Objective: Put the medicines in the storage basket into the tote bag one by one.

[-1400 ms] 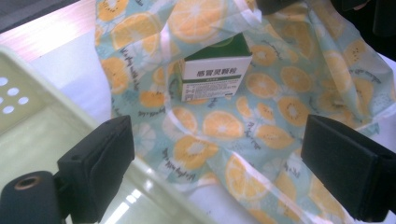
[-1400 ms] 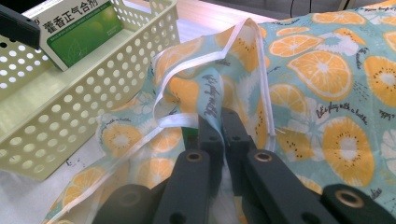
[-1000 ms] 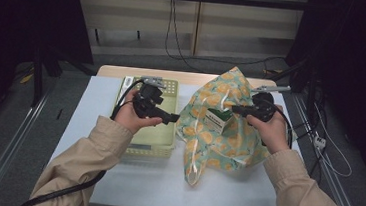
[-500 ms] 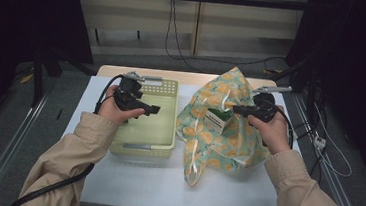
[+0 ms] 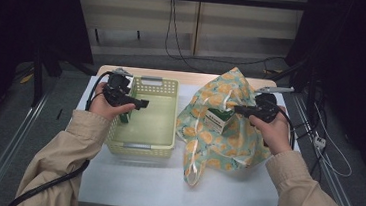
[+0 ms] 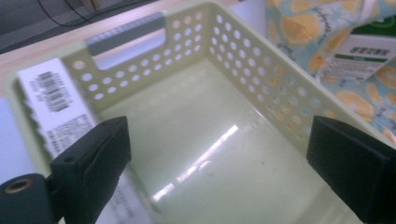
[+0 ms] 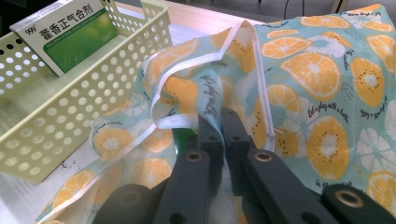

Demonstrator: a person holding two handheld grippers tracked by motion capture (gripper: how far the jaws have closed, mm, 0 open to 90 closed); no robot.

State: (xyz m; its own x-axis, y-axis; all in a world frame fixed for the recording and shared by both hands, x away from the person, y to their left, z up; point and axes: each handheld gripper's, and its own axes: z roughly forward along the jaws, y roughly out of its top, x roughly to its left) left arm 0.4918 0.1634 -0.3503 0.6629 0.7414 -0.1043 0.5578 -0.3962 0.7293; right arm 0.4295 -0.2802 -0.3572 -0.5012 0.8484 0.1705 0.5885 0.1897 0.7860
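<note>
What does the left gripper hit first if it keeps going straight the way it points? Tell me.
Probably the basket's bare floor: the left gripper is open and angled down into it. The far perforated wall lies beyond; depth is hard to judge.

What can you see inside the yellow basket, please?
One green and white box leans against the basket wall by the left hand-held gripper; its lower end is hidden behind that wall.

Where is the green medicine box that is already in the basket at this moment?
In the high view, the green medicine box leans against the left wall of the yellow basket, just under the left gripper.
</note>
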